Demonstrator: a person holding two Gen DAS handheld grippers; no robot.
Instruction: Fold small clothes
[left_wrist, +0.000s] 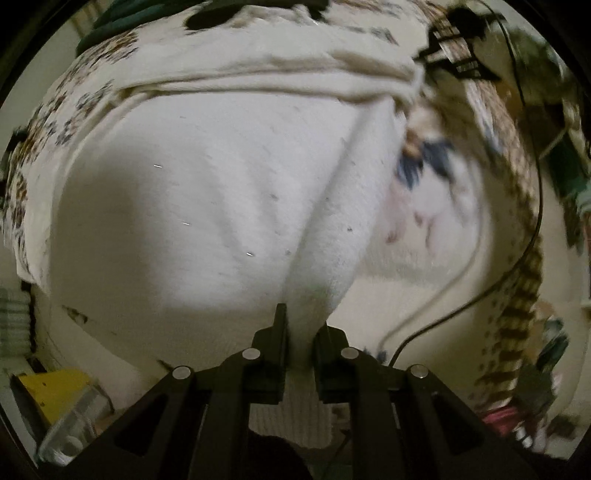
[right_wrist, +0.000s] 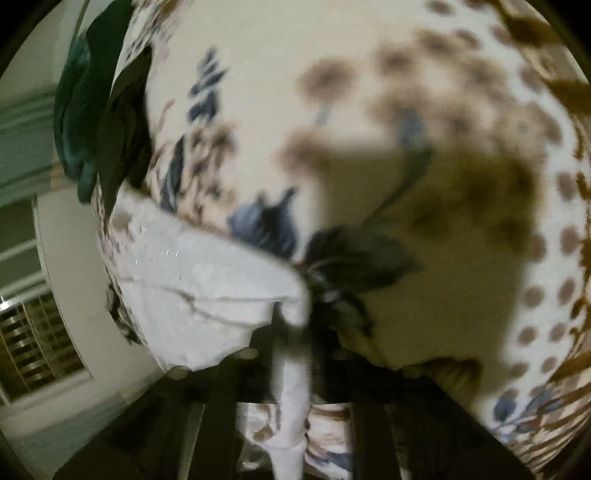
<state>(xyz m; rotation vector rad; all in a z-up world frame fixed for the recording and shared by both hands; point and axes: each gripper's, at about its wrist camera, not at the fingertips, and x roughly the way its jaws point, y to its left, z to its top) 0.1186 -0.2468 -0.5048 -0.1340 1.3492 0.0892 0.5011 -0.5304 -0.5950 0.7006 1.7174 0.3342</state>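
A small white fleece garment (left_wrist: 207, 206) fills the left wrist view, lifted and draped, with a folded band across its top. My left gripper (left_wrist: 301, 332) is shut on a pinched fold of its lower edge. In the right wrist view the same white garment (right_wrist: 207, 280) hangs at the lower left, and my right gripper (right_wrist: 295, 332) is shut on a bunched corner of it that runs down between the fingers. The view is blurred. Both hold it above a floral printed sheet (right_wrist: 369, 92).
The cream sheet with blue and brown flowers (left_wrist: 436, 206) covers the surface below. Dark green and black clothes (right_wrist: 96, 122) lie at its far left edge. Thin cables (left_wrist: 480, 288) cross at the right, a yellow box (left_wrist: 51, 387) sits lower left, and a window with blinds (right_wrist: 33, 332) is at the left.
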